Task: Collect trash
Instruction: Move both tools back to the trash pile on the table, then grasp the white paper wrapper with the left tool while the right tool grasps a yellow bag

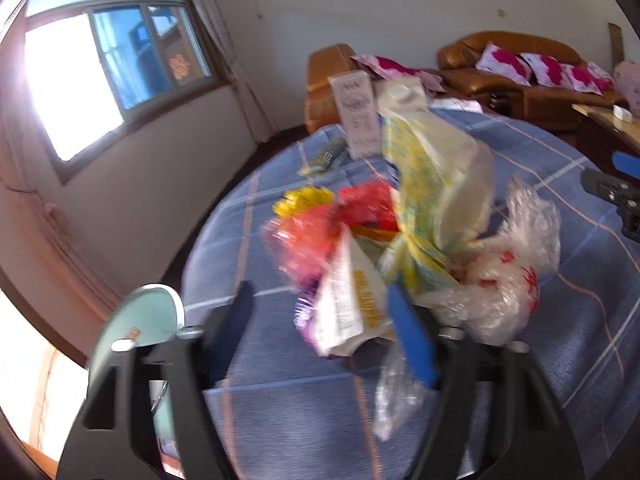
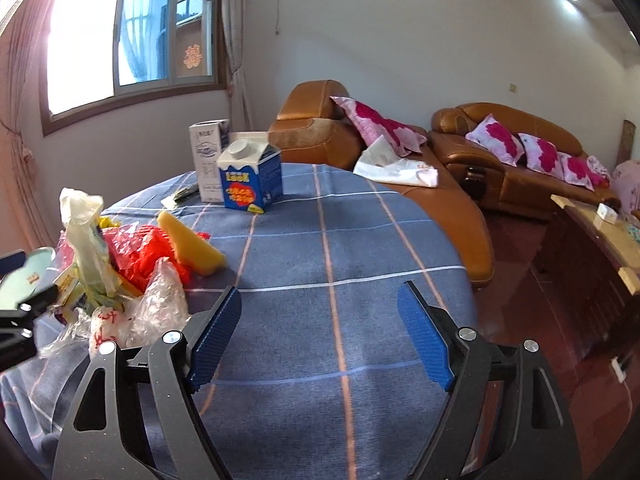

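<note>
A heap of trash lies on the round table: red net bag (image 1: 320,224) (image 2: 144,252), crumpled clear plastic bag (image 1: 504,276) (image 2: 160,300), yellow-patterned wrapper (image 1: 432,176) (image 2: 90,256) and a white-and-yellow packet (image 1: 348,308). My left gripper (image 1: 324,304) is open, its fingers on either side of the packet at the heap's near edge; the view is blurred. My right gripper (image 2: 320,304) is open and empty over the blue cloth, right of the heap. A yellow wedge (image 2: 192,246) lies beside the red net.
A blue milk carton (image 2: 252,178) and a tall white carton (image 2: 208,160) (image 1: 358,114) stand at the table's far side, a dark wrapper (image 2: 182,194) beside them. The table (image 2: 360,240) has a blue checked cloth. Brown sofas (image 2: 500,168) and a wooden cabinet (image 2: 592,248) stand to the right.
</note>
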{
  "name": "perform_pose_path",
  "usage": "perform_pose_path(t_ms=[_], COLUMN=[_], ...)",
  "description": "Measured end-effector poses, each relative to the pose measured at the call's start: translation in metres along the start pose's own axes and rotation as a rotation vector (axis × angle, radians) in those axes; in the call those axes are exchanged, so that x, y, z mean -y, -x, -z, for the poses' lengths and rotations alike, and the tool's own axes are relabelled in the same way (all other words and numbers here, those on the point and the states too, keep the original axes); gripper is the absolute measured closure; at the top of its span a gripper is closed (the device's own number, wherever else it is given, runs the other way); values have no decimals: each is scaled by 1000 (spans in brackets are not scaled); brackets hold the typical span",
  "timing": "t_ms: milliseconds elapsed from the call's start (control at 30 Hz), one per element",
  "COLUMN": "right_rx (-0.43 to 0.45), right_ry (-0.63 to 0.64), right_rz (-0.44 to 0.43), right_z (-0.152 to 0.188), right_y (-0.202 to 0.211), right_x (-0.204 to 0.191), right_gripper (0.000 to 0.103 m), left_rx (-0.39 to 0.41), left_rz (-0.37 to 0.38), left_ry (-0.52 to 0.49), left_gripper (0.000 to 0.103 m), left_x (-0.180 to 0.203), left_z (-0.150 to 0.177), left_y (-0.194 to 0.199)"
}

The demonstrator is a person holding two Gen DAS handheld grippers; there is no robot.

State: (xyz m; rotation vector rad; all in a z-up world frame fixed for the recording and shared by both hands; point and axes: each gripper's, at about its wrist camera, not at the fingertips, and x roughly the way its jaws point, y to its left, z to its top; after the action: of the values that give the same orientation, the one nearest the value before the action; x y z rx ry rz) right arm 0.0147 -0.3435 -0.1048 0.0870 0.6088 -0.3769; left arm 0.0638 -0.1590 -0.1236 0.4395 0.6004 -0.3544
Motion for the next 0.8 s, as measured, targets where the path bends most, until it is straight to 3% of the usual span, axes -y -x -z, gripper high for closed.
perform_pose_path(t_ms=[33,100,133,200,433,633,800], right_rx=[0,-2,-3,-7,13,52,116], right_ry=[2,-5,-7,-9,-13,-12,61], right_rz=[-6,-17,-23,-30,-45,-152,-233], right_z=[0,0,1,2,-2,-25,-50], right_y=[-1,-2,-2,-3,5,15,24], right_x=[-1,-2,-3,-3,-10,-37,-79], right_gripper=[24,24,24,24,23,22,22], left_rx=[-17,-27,-22,-14,54,91,46], left_rz=[21,61,70,105,115,10,-82], left_ry=[-2,-9,-7,8,14,52,111], left_gripper=[72,94,96,98,99,99,99], left_x=[2,4,4,-1,-19,-53,-95], left_z=[1,2,2,2,0,6,24], left_y=[-4,-6,-5,0,32,54,50])
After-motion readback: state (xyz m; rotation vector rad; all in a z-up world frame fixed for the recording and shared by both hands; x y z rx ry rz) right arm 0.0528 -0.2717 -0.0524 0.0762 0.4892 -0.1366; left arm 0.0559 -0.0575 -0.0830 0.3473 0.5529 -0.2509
